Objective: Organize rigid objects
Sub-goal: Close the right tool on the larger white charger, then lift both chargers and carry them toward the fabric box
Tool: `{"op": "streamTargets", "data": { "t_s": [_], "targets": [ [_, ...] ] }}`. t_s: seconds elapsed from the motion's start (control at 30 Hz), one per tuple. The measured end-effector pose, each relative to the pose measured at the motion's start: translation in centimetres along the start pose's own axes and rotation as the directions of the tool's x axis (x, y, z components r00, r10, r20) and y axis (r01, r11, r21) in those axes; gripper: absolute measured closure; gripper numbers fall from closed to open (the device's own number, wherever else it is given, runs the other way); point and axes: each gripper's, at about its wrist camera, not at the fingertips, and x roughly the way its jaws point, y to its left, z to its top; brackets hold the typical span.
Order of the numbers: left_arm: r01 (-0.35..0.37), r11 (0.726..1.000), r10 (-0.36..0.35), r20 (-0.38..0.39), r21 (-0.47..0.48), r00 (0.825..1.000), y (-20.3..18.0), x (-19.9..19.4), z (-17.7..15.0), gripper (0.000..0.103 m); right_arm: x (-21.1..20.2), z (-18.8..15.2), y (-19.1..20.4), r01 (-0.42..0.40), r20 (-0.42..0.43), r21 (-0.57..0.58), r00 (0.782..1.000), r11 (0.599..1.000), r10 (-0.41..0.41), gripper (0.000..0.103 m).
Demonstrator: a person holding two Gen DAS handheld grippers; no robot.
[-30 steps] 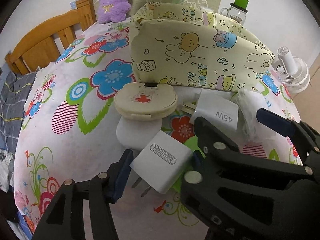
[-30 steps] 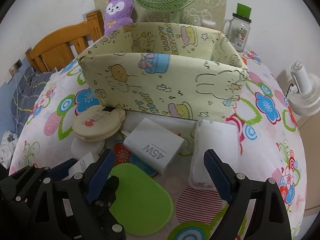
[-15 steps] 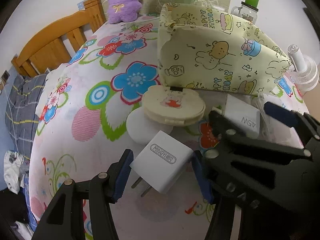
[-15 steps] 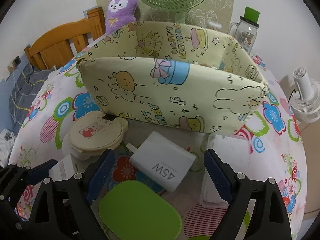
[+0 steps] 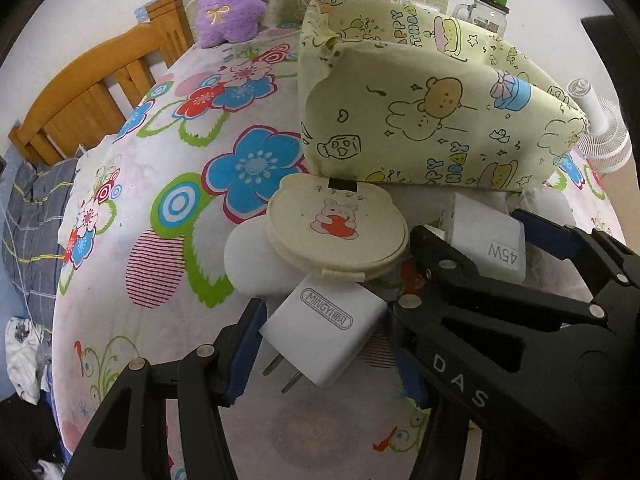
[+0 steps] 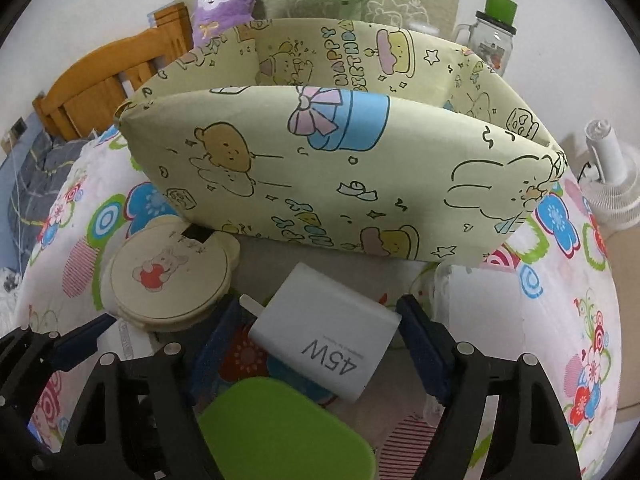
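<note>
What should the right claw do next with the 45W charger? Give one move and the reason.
Probably finish closing on it. The right claw is closing with the 45W charger between its blue pads; the right pad is at the charger's side, a small gap shows on the left. The charger lies on the cloth before the open box. The left claw already grips the small charger.

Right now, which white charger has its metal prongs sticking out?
The MINGYI charger in the left gripper: two bare prongs point out. The 45W charger shows none.
</note>
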Motion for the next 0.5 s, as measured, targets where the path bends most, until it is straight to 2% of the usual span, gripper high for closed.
{"op": "streamTargets", "data": {
  "t_s": [0.27,0.5],
  "targets": [
    [-0.002,1.0,0.002,0.02,-0.009,1.0,-0.2,-1.0,0.2,0.041,-1.0,0.1,-0.7,-0.016,-0.013,0.045,1.0,0.999,0.016,0.023],
    [0.025,1.0,-0.024,0.05,-0.011,0.998,-0.4,-3.2,0.0,0.041,-3.7,0.2,-0.8,0.01,0.034,0.047,0.999,0.999,-0.012,0.023]
  ]
}}
